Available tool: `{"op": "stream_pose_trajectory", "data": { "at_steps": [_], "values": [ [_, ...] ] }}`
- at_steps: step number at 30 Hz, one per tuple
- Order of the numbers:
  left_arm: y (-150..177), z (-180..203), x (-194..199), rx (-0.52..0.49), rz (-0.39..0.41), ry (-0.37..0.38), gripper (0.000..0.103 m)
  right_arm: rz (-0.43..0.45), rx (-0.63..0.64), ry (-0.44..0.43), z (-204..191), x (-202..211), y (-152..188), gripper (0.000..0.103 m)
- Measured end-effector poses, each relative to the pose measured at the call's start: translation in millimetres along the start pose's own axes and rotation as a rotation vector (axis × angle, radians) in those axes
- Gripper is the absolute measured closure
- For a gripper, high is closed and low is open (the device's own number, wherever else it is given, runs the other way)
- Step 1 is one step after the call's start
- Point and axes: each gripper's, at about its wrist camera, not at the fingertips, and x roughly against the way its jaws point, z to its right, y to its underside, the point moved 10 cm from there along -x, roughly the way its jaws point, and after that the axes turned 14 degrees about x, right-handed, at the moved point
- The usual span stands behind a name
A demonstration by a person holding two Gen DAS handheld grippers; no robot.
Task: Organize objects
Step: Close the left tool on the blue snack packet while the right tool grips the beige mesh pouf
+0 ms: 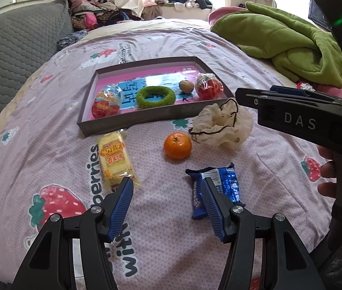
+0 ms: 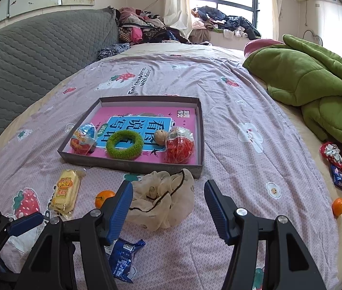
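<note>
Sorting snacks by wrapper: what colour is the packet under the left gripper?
Blue with white lettering; clearest in the left wrist view.

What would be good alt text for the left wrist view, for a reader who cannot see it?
The open left claw hangs over a strawberry-print bedsheet, between a yellow snack pack and a blue wrapper. Beyond them lie an orange, a crumpled mesh bag and a shallow box holding a green ring and wrapped items.
</note>
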Motion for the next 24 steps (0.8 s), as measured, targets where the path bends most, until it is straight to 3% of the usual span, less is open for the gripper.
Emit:
{"op": "stream_pose_trajectory", "data": {
  "at_steps": [24],
  "values": [
    [15.0, 31.5, -9.7, -0.002, -0.045, 0.109, 0.043, -0.052, -0.006, 0.004, 8.1, -19.3, 12.8, 0.042]
  ]
}}
